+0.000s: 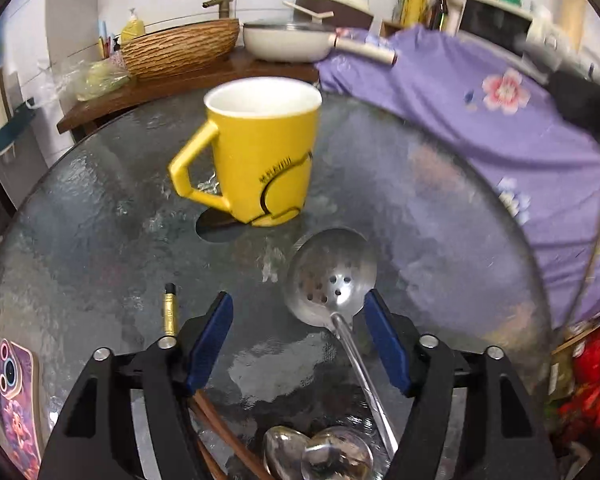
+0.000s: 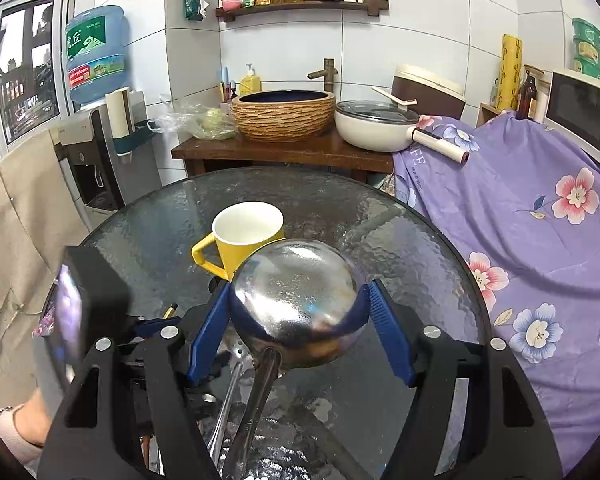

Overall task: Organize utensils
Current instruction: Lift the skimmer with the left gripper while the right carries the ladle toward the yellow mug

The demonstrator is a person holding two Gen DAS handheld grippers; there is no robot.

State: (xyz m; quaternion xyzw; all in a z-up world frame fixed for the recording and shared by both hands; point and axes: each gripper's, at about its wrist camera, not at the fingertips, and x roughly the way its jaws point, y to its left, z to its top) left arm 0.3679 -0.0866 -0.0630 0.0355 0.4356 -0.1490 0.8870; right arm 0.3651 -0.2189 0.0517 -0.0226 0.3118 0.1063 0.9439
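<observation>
Ladle [image 2: 300, 304] clamped bowl-first in right gripper [image 2: 298, 334], handle trailing to 6 o'clock, held above table [image 2: 420, 248]. Mug [image 2: 246, 240] just beyond at 11 o'clock, upright, mouth open. Left gripper [image 1: 298, 344] spread, astride skimmer [image 1: 330, 276]; farther off.

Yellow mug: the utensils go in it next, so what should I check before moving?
1. Yellow mug upright, mouth unobstructed: ok.
2. Ladle bowl clamped between the right gripper pads: ok.
3. Ladle handle aimed at the mug: not ok, it runs back toward the camera.
4. Left gripper open, straddling the slotted spoon on the table: ok.
5. Mug empty to the bottom: cannot tell.
</observation>
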